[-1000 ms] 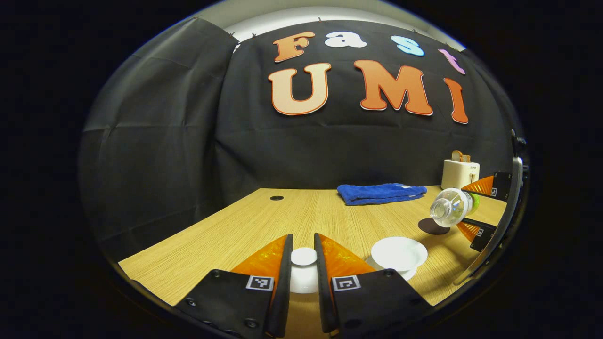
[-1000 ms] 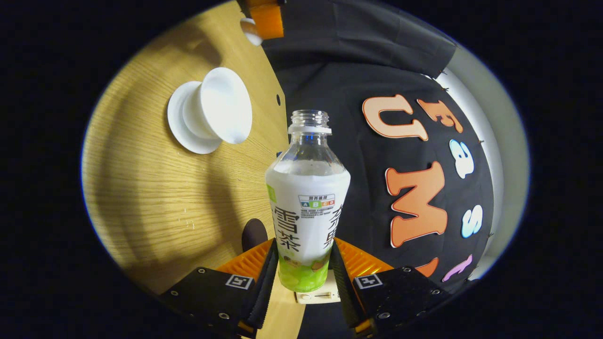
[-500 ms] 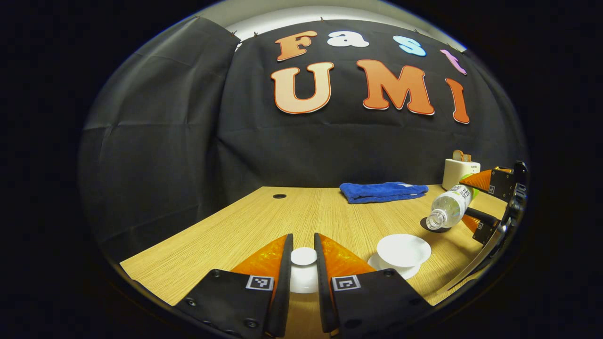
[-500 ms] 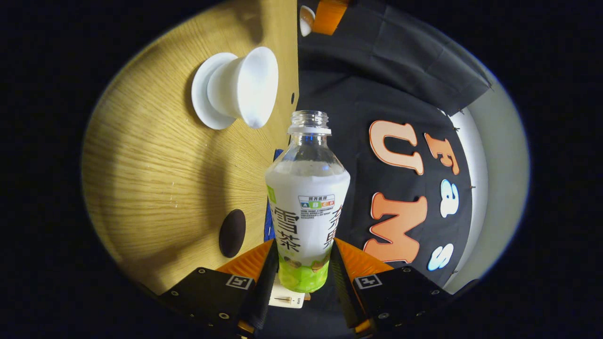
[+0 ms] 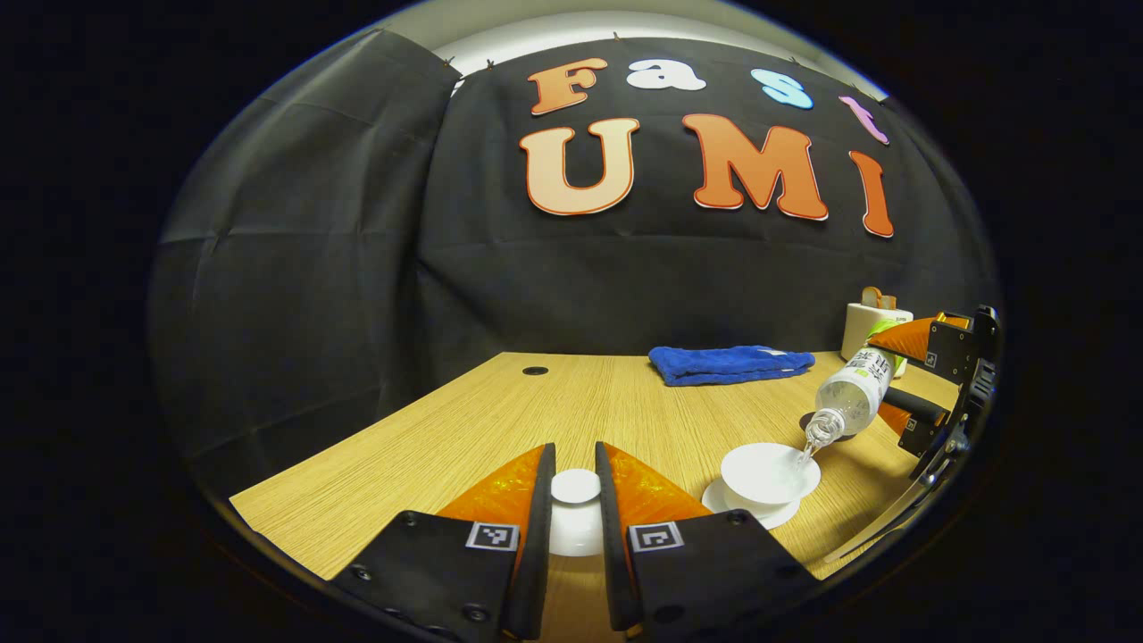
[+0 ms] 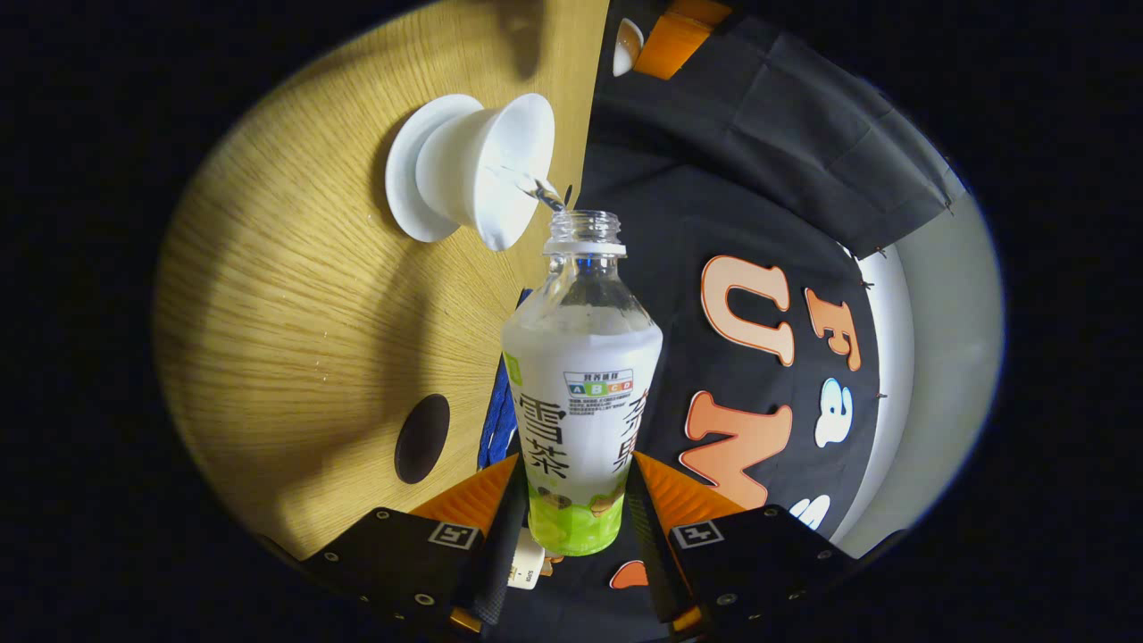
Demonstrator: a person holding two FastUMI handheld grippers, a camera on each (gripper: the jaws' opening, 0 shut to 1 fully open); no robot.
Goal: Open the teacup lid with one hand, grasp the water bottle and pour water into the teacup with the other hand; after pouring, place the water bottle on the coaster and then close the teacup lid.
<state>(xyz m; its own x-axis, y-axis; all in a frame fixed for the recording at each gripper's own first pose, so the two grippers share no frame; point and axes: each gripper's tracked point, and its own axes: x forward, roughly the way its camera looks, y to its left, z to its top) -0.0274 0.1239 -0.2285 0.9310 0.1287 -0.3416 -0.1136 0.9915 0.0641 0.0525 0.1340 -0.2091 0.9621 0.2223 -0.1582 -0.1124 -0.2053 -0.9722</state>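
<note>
Water's running: the right tool is clamped on the bottle, neck tipped down over the cup just ahead. The left tool grips the lid aside. The coaster lies beside the bottle's base.

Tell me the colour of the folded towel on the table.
Blue. The towel shows best in the left gripper view.

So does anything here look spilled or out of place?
Nothing stands out. The water bottle is tipped on purpose in the right tongs, its stream landing inside the teacup. The left tongs hold the lid. A few specks near the saucer might be droplets; unclear.
</note>
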